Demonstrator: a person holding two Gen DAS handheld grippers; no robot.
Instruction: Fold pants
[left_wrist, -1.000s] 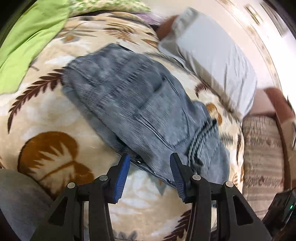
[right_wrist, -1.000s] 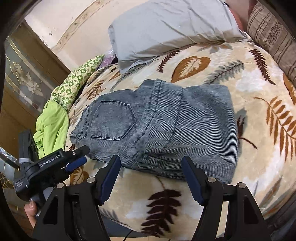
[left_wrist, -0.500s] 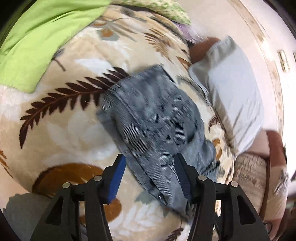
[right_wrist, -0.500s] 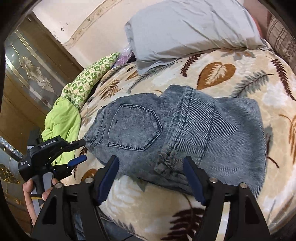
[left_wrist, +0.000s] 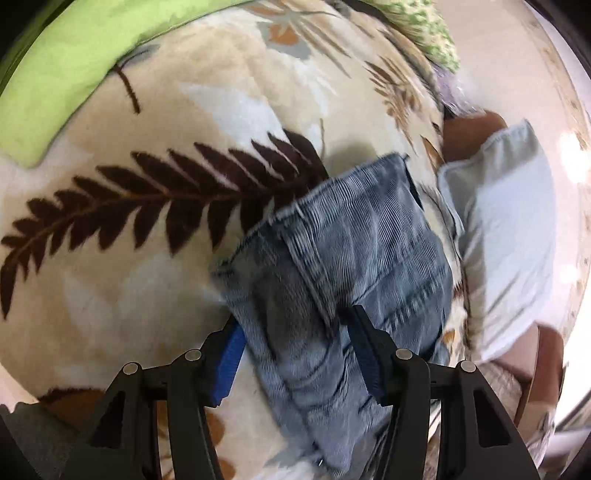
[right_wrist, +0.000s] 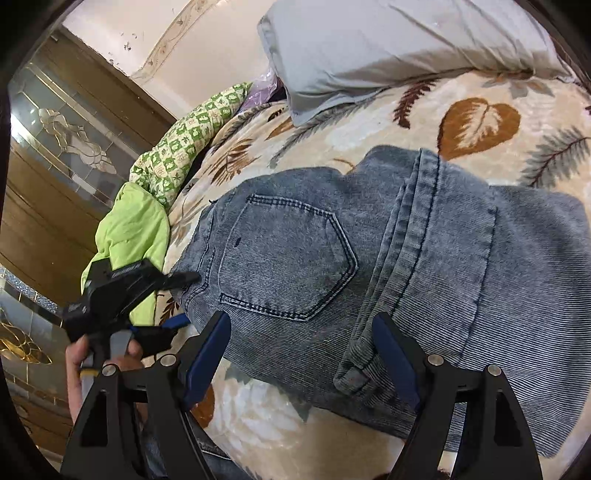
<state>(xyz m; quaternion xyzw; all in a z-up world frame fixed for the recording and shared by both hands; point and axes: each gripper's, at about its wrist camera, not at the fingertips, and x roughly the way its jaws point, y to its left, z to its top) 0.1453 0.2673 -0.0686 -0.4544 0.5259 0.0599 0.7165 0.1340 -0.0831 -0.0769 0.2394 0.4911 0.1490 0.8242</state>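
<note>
Left wrist view: left hand-held gripper (left_wrist: 295, 350) spread wide, straddling the waist end of the folded pants (left_wrist: 351, 266) on the bed blanket (left_wrist: 147, 122); closing w/ too few layers could drag the fold apart. Right wrist view: right hand-held gripper (right_wrist: 301, 354) also spread, nothing held, over pants' near edge by back pocket (right_wrist: 284, 258). No containers visible.

both tools gape wide, left tool (left_wrist: 291, 354) low, right tool (right_wrist: 303, 354) hovering.
</note>
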